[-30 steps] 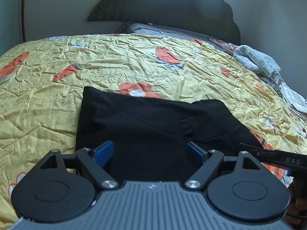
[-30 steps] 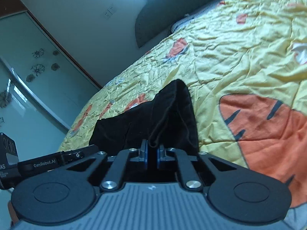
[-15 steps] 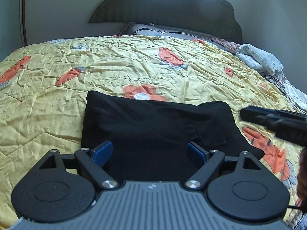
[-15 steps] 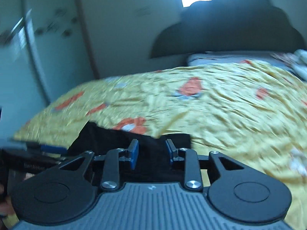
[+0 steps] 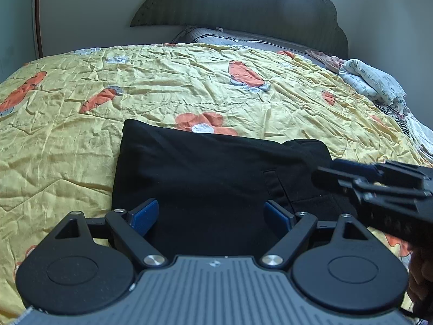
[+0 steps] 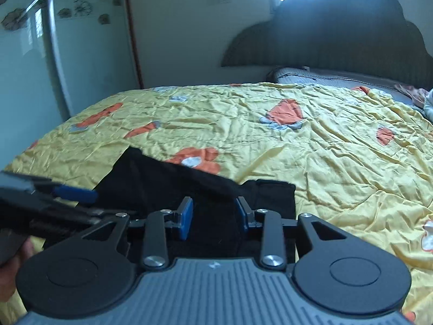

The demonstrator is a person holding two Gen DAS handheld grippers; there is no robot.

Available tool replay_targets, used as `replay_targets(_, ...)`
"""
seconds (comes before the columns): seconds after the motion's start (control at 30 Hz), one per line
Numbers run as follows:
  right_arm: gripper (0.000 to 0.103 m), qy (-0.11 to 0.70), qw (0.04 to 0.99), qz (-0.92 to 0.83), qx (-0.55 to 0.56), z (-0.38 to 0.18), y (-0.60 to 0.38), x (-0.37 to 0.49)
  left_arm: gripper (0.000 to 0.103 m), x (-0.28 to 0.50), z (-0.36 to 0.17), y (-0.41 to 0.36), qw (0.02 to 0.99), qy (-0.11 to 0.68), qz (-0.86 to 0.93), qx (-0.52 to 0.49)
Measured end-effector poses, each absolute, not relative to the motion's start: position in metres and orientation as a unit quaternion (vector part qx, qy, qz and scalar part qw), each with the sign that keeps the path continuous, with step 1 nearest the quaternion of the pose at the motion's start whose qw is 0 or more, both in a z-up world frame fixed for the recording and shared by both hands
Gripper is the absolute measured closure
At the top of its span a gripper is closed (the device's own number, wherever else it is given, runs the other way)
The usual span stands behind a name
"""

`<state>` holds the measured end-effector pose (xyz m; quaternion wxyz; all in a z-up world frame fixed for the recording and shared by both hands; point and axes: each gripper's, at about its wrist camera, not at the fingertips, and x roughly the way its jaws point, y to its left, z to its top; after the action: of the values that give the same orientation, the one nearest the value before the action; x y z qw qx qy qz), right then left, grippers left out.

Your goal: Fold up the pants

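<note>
A bed under a crumpled yellow quilt with orange carrots [image 5: 189, 92] lies bare far and left. Folded black cloth pants [image 5: 205, 178] rest near its edge. Left tongs [image 5: 211, 214] gape empty; right tongs [image 6: 213, 216] are opening, empty.

Right hand-held gripper [image 6: 213, 216] released black pants [image 6: 205, 189], lifted, rolled level, jaws opening.

A home bedroom, shown by a wide bed under a crumpled yellow quilt [image 5: 189, 92] printed with orange carrots and flowers, a dark scalloped headboard [image 5: 243, 2] against a pale wall, a grey pillow [image 6: 324, 77] at its foot, bundled bedding [image 5: 373, 81] alongside, and a flower-decorated glass wardrobe door [image 6: 24, 54].
</note>
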<state>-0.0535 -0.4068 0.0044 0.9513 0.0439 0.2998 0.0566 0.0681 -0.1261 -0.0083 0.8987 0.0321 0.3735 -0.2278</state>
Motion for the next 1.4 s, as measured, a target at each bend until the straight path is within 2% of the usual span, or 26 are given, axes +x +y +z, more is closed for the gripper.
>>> replay_targets(0.33, 0.064, 0.324, 0.943, 0.043, 0.063, -0.017, -0.412, -0.057, 0.014, 0.051, -0.020, -0.141, 0.897, 0.368, -0.228, 0.091)
replay_targets(0.47, 0.053, 0.310, 0.948, 0.037, 0.057, -0.012, -0.411, -0.071, 0.013, 0.049, -0.021, -0.142, 0.896, 0.369, -0.231, 0.084)
replay_targets(0.9, 0.052, 0.312, 0.947, 0.030, 0.071, -0.018, -0.423, -0.079, 0.013, 0.048, -0.019, -0.141, 0.895, 0.372, -0.233, 0.079)
replay_targets(1.03, 0.052, 0.311, 0.945, 0.024, 0.097, -0.020, -0.440, -0.076, 0.012, 0.048, -0.007, -0.127, 0.905, 0.352, -0.230, 0.070)
replay_targets(1.1, 0.048, 0.310, 0.944, 0.020, 0.113, -0.022, -0.453, -0.073, 0.012, 0.056, -0.003, -0.113, 0.914, 0.339, -0.213, 0.069)
replay_targets(1.17, 0.045, 0.316, 0.939, 0.021, 0.136, -0.026, -0.468, -0.068, 0.012, 0.073, -0.003, -0.095, 0.913, 0.349, -0.204, 0.052)
replay_targets(1.4, 0.044, 0.348, 0.903, 0.076, 0.241, -0.047, -0.509, -0.050, 0.012, 0.128, -0.027, -0.027, 0.852, 0.448, -0.245, -0.114)
